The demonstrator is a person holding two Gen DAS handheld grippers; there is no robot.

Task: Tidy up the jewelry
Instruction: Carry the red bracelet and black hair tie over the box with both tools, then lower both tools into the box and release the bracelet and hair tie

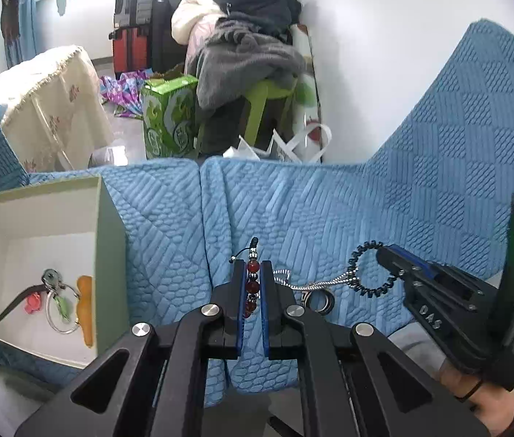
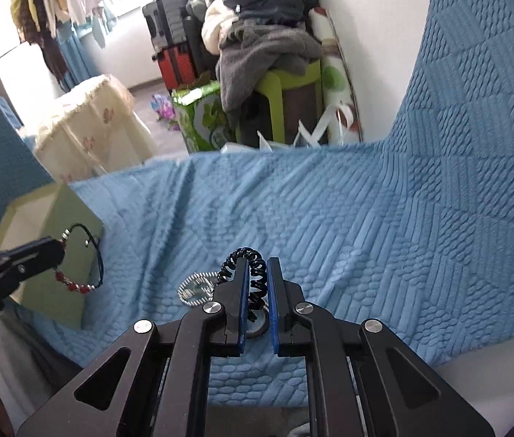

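- Left gripper [image 1: 253, 273] fingers are clamped on the red-bead cord bracelet [image 1: 252, 284], right gripper [image 2: 258, 273] fingers on the black coiled band [image 2: 257, 276], both above the blue quilted sofa cover [image 1: 329, 211].
- Risk: either loop could slip free (thin grips), or the band could snag the silver twisted chain [image 2: 195, 286].
- Count: two grippers, one open green cardboard box [image 1: 109, 240], one chain, one dark ring [image 1: 319, 300].

1. Two grippers, the left gripper [image 1: 253, 273] and the right gripper [image 2: 257, 280].
2. One red bead bracelet [image 1: 252, 284].
3. One black coil band [image 2: 253, 276].
4. One silver chain [image 1: 320, 284] (lying on the blue cover).
5. One open box [image 1: 109, 255].
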